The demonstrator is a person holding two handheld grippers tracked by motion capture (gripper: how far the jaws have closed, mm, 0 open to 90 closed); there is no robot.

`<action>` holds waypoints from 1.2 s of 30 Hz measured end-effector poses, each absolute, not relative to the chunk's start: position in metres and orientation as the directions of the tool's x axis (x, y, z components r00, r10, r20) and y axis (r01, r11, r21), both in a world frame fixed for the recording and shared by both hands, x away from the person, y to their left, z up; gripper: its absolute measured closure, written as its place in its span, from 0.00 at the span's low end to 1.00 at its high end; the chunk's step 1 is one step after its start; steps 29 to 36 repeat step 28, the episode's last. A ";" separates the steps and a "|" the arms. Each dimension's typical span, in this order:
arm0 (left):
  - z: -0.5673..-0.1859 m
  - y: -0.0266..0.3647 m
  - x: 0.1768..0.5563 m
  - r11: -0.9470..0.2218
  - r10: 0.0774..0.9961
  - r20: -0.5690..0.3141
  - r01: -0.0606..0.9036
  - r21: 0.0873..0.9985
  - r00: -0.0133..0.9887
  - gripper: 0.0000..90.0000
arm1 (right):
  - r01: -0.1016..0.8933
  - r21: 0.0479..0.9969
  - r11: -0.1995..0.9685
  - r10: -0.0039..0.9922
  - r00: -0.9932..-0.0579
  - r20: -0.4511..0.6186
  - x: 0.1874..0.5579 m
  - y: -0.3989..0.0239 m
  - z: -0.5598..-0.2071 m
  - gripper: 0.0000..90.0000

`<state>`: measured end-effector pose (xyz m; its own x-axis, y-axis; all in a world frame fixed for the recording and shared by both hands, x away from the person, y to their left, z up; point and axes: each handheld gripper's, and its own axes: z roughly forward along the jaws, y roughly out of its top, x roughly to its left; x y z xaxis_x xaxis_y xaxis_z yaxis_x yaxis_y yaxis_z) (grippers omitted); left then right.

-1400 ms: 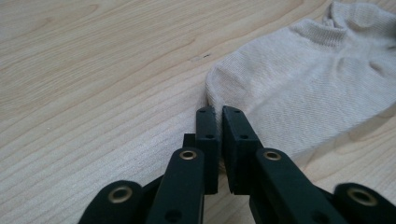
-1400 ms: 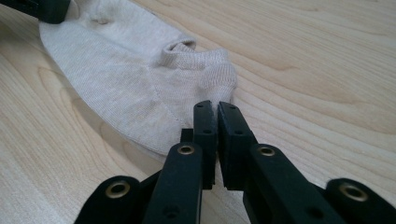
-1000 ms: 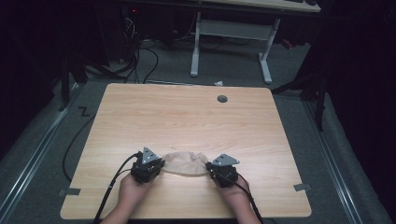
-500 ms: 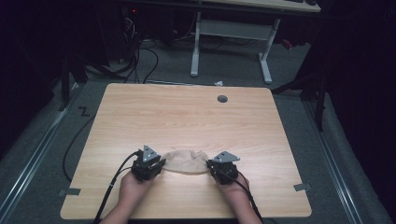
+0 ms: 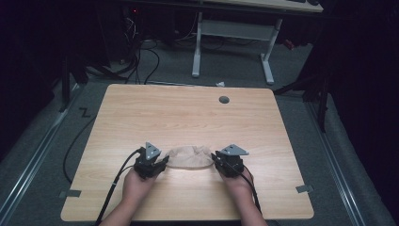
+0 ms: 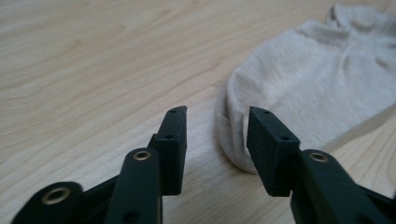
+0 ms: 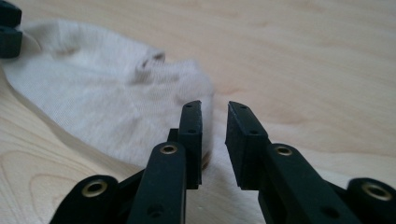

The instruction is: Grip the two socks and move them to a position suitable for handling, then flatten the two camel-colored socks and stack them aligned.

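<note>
both pairs of jaws have just been opening: the left gripper [image 5: 162,163] and right gripper [image 5: 217,160] have released the sock [image 5: 190,157], which lies flat near the desk's [image 5: 188,113] front edge, apparently laid down.

No readable text, labels, brands or nos. anywhere — none on the tabletop [image 5: 141,113], none on the sock [image 6: 327,88] — nothing legible on either gripper's black parts.
</note>
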<state>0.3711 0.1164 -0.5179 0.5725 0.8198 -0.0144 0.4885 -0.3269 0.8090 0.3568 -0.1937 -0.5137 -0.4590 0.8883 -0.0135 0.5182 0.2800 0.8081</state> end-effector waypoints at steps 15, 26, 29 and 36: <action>-0.524 0.217 0.331 -0.235 0.856 -0.080 0.523 0.819 0.510 0.56 | 0.496 0.836 0.236 0.919 -0.393 -0.026 0.309 -0.236 -0.521 0.62; -0.524 0.225 0.320 -0.279 0.874 -0.010 0.517 0.809 0.486 0.56 | 0.496 0.836 0.236 0.931 -0.361 -0.049 0.308 -0.241 -0.523 0.59; -0.525 0.225 0.320 -0.276 0.874 -0.014 0.520 0.808 0.485 0.56 | 0.496 0.835 0.240 0.931 -0.361 -0.053 0.307 -0.240 -0.524 0.58; -0.525 0.225 0.320 -0.276 0.874 -0.014 0.520 0.808 0.485 0.56 | 0.496 0.835 0.240 0.931 -0.361 -0.053 0.307 -0.240 -0.524 0.58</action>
